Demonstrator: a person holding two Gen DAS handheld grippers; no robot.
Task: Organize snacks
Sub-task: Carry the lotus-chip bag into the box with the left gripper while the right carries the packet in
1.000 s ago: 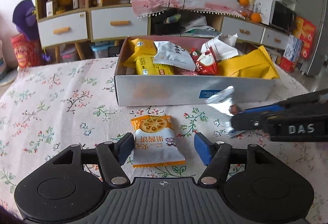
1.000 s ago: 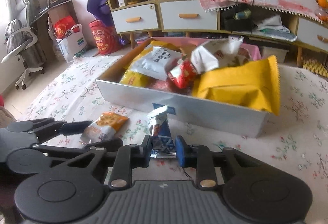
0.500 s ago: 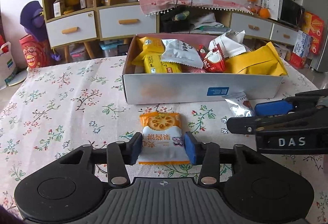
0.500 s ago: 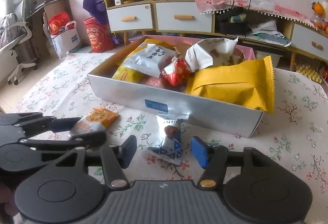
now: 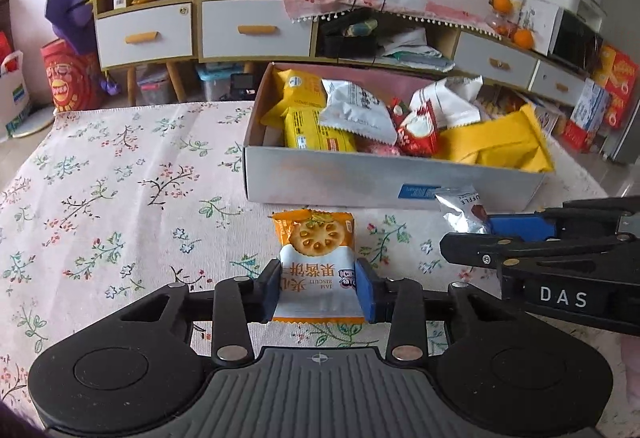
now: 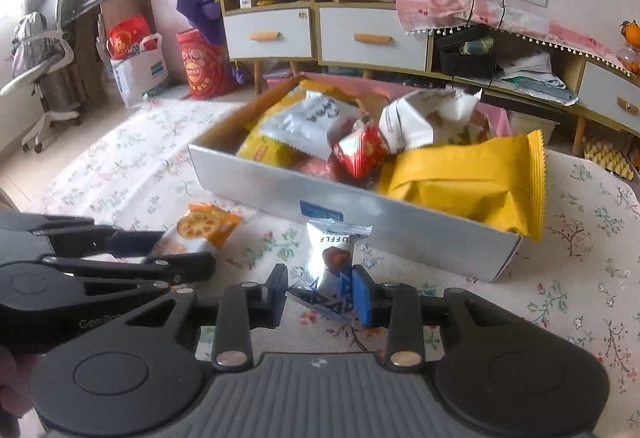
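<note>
Left wrist view: left gripper [image 5: 319, 296] low over the table [image 5: 120, 197], jaws closing, both pads against the sides of the biscuit pack [image 5: 316, 262], which lies flat on the floral cloth just in front of the box [image 5: 380, 181], near the box's left half. Pack's orange end with the biscuit picture points at the box, white end sits between the pads. Box is open-topped, grey front wall with a blue label, full of snacks: yellow packs [image 5: 308, 117] at the left end, a white pack [image 5: 356, 109] on top of them, a red-and-white pack [image 5: 418, 129] mid-box, a big yellow bag [image 5: 500, 145] at the right end, sticking up over the front rim. Right gripper [image 5: 480, 234] comes in from the right edge of frame, side-on, with the silver truffle pack [image 5: 462, 213] at its tip, close to the box front near the label; from this side I can't tell how far it is open. Right wrist view: right gripper [image 6: 320, 296] jaws closing with the truffle pack [image 6: 330, 266] between them, right pad on the pack's lower edge, left pad touching or just off it, can't tell which. Pack stands tilted, top end leaning toward the box [image 6: 400, 230] front right under the blue label. Left gripper [image 6: 192, 266] enters from the left edge, biscuit pack [image 6: 200, 230] in its jaws on the cloth, left of the truffle pack and apart from it. Big yellow bag [image 6: 472, 185] overhangs the box's right front corner.
</note>
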